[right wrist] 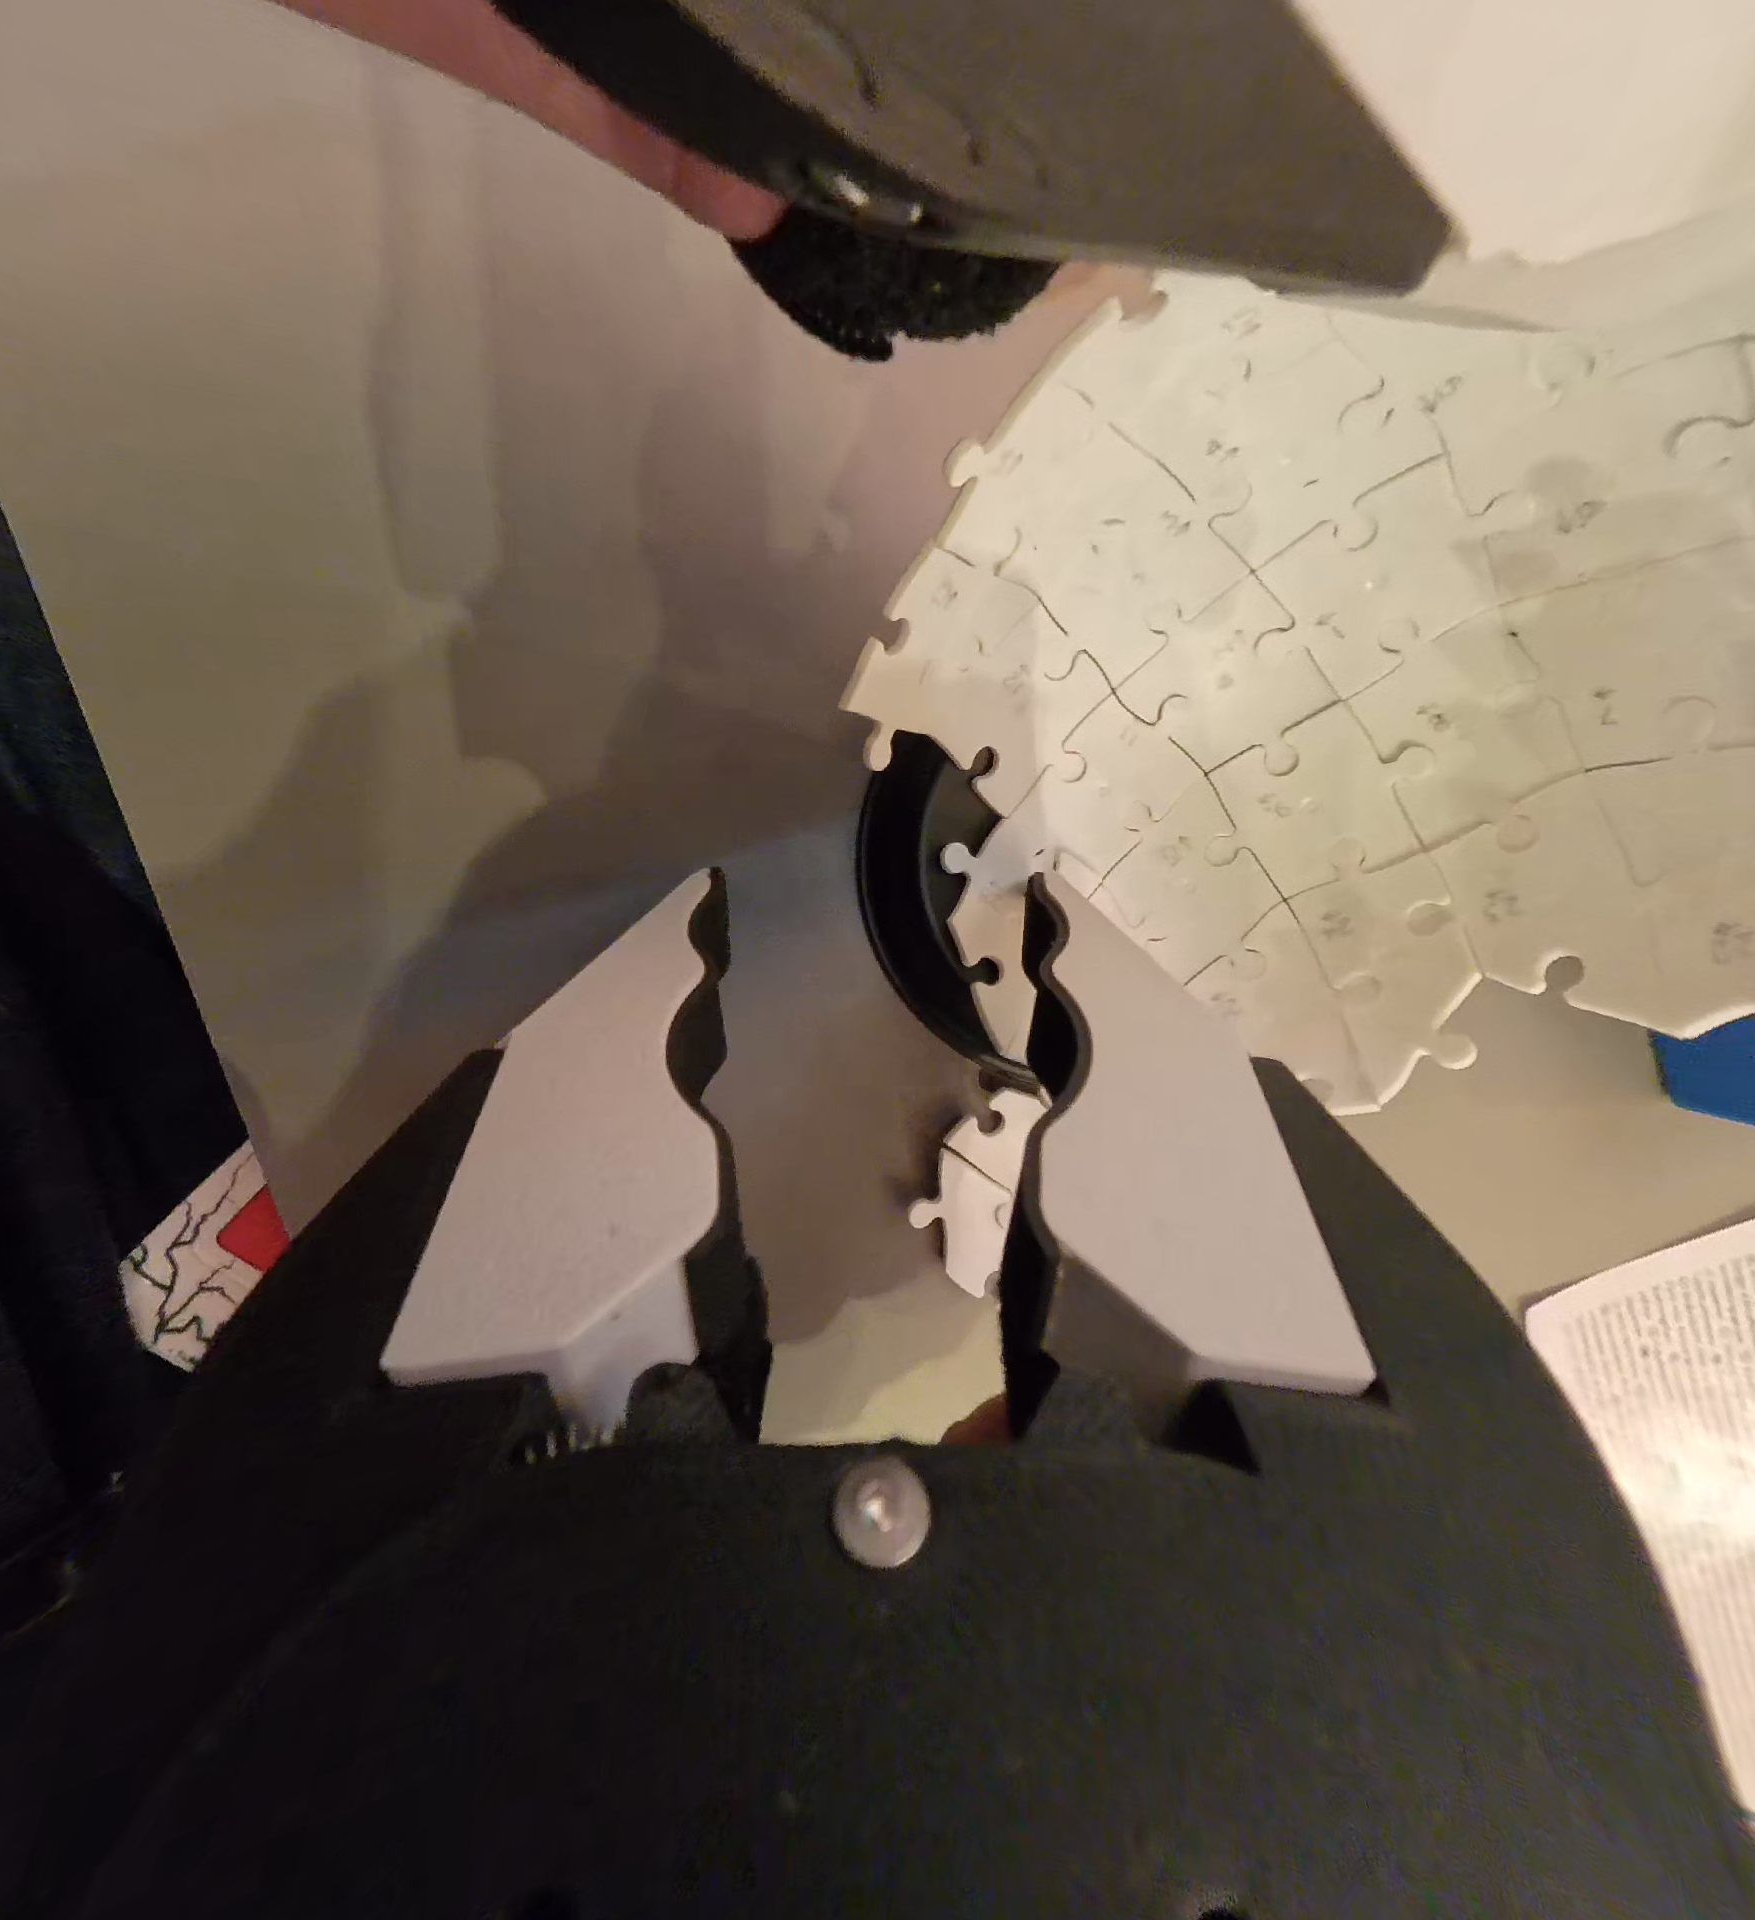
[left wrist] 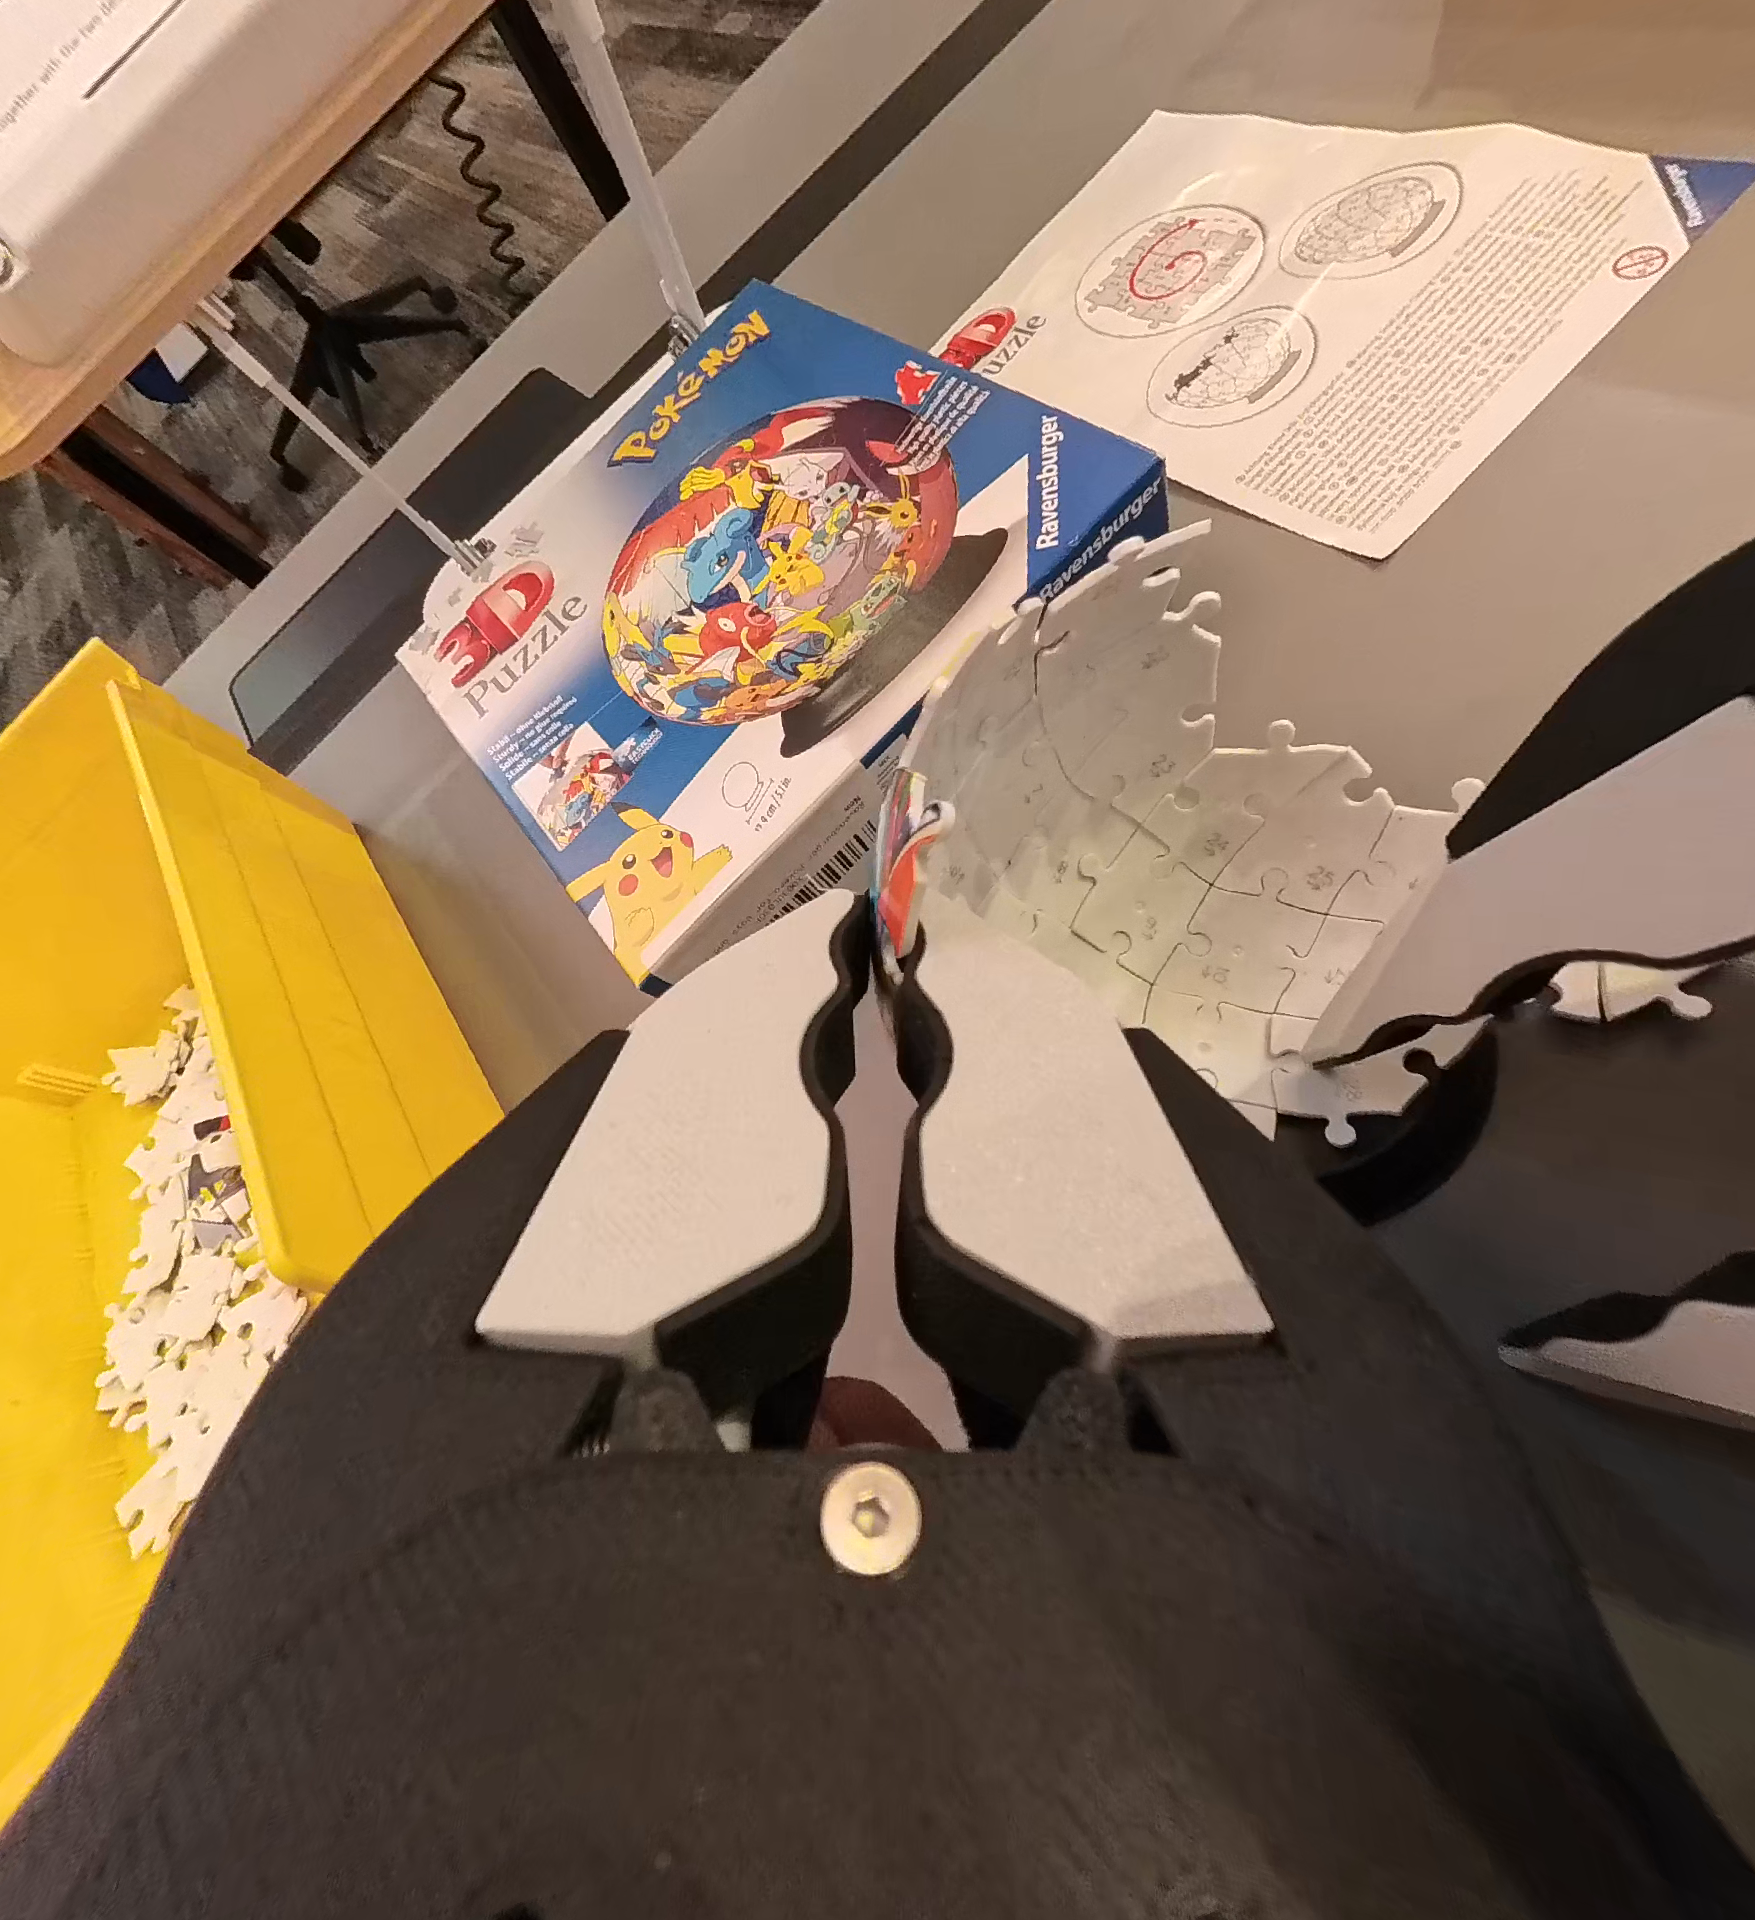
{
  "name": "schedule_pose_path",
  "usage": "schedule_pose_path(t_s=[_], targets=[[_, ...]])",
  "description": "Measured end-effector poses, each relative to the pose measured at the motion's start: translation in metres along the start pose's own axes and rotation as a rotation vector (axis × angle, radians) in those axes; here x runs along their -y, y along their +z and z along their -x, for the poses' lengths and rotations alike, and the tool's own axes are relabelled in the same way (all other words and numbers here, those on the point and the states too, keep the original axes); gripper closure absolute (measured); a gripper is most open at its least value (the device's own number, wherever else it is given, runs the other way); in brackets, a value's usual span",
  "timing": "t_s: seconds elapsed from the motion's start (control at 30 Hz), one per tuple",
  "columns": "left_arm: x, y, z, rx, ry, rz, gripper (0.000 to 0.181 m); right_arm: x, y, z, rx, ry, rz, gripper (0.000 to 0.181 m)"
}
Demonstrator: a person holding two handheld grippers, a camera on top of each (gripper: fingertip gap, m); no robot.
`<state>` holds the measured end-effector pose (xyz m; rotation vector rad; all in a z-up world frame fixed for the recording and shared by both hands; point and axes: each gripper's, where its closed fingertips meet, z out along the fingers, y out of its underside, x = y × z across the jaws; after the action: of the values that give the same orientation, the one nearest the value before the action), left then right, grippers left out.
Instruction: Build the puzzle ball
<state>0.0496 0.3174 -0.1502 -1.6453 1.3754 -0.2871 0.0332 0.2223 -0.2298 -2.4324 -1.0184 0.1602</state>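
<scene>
Left hand-held gripper (left wrist: 878, 940) clamped on puzzle shell (left wrist: 1143, 821) edge ahead; right hand-held gripper (right wrist: 873, 883) apart, shell just right.

Beyond the grey counter (left wrist: 956, 156), a wooden desk (left wrist: 125, 343) stands over patterned carpet (left wrist: 52, 582), with a black office chair base (left wrist: 353, 322) under it. A coiled black cable (left wrist: 483, 187) hangs beside it.

The left gripper (left wrist: 878, 935) has its fingers pinched nearly together at the tips; the right gripper (right wrist: 873, 883) has its fingers spread apart, nothing between them
</scene>
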Motion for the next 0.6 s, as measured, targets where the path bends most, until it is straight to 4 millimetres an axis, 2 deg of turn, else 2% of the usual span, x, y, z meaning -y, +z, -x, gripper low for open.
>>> schedule_pose_path(t_s=[0.33, 0.6], targets=[[0.0006, -0.0001, -0.0002, 0.004, 0.008, -0.004, 0.179, -0.0012, 0.0011, 0.0011, -0.037, 0.010, 0.038, 0.119], [0.0013, -0.0001, -0.0018, 0.002, 0.011, -0.008, 0.179, -0.0008, 0.0008, 0.0014, -0.061, 0.116, 0.039, 0.115]])
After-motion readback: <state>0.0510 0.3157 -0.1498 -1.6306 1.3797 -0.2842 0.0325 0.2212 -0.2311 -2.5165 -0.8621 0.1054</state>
